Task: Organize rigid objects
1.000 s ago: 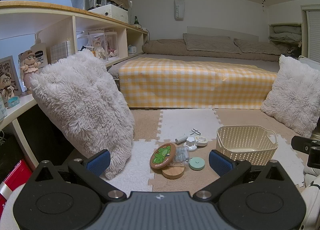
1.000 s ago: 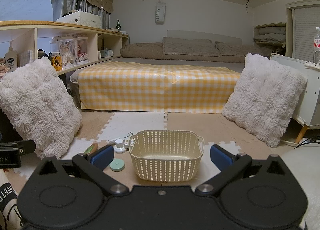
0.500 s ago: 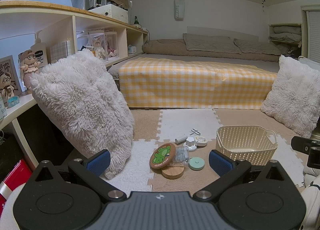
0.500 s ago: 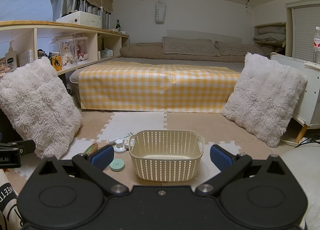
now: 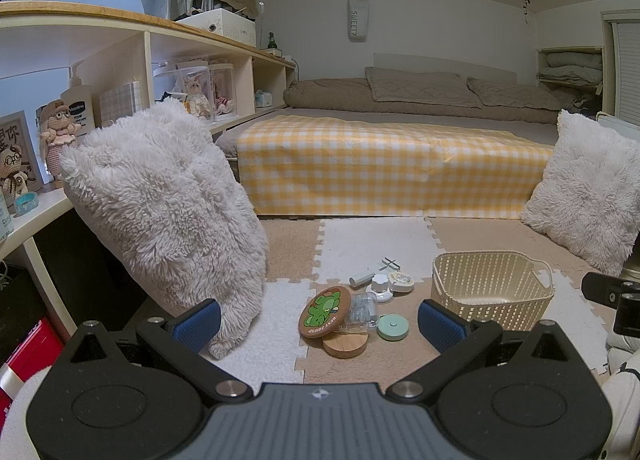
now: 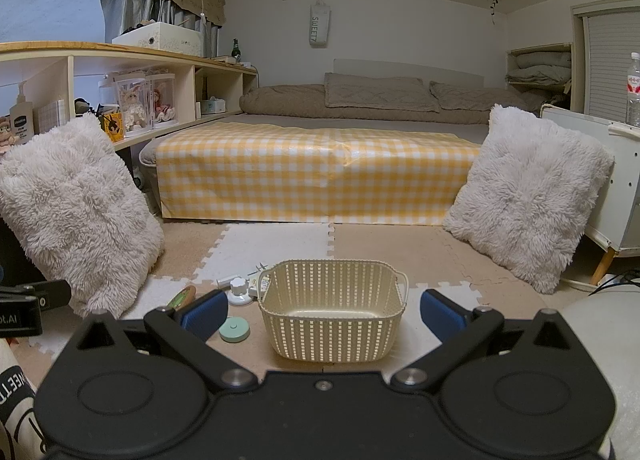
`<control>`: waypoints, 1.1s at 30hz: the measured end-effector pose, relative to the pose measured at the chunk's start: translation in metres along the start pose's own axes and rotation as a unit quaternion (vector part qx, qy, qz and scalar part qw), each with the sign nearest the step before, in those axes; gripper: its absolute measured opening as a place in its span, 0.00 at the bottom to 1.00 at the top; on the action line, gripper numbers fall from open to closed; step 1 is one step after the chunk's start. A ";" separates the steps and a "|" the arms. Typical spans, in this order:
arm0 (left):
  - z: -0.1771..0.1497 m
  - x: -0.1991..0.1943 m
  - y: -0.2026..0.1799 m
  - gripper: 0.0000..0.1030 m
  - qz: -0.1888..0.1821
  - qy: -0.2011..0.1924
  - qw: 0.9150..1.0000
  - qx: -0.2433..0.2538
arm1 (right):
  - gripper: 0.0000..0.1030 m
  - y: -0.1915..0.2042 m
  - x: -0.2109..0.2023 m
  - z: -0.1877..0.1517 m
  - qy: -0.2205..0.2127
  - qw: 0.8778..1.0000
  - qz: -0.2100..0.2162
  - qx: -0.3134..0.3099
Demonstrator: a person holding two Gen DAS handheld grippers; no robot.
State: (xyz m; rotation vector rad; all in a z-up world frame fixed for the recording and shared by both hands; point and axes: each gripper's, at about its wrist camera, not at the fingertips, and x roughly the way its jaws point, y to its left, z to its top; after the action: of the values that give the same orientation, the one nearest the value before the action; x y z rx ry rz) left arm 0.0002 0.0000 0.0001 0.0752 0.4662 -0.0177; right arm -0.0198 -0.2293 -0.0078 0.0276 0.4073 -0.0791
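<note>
In the left wrist view, the left gripper (image 5: 319, 319) was held above the floor mat (image 5: 372, 244) with its fingers (image 5: 198, 318) spread wide and nothing gripped. Between and beyond the fingers a cluster of small objects was seen: a round coaster with a green cartoon figure (image 5: 325, 311) leaned on a clear plastic box (image 5: 362, 310), a wooden disc (image 5: 345, 345) below them, a mint-green round case (image 5: 393, 327) toward the right finger, and a white knob (image 5: 381, 286) farther off. A cream perforated basket (image 5: 492, 292) stood just beyond the right finger.

In the right wrist view, the right gripper (image 6: 322, 310) was likewise held wide open and empty. The basket (image 6: 332, 318) was framed between its fingers (image 6: 442, 314), with no contact made. The mint-green case (image 6: 234, 330) lay just beside the left finger.
</note>
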 end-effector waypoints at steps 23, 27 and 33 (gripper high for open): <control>0.012 0.006 -0.003 1.00 -0.010 -0.005 1.000 -0.022 | 1.00 -0.001 0.013 0.028 -0.010 1.000 0.004 -0.014; 0.018 0.012 -0.004 1.00 -0.017 -0.007 1.000 -0.020 | 1.00 -0.007 0.029 0.047 -0.035 0.999 -0.021 -0.028; 0.024 0.021 -0.007 1.00 -0.032 -0.008 0.999 -0.010 | 1.00 -0.025 0.066 0.070 -0.052 0.997 -0.054 -0.031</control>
State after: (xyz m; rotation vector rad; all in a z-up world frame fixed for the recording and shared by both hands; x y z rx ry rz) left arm 0.0295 -0.0093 0.0120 0.0402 0.4528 -0.0754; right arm 0.0666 -0.2620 0.0301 -0.0589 0.3075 -0.1741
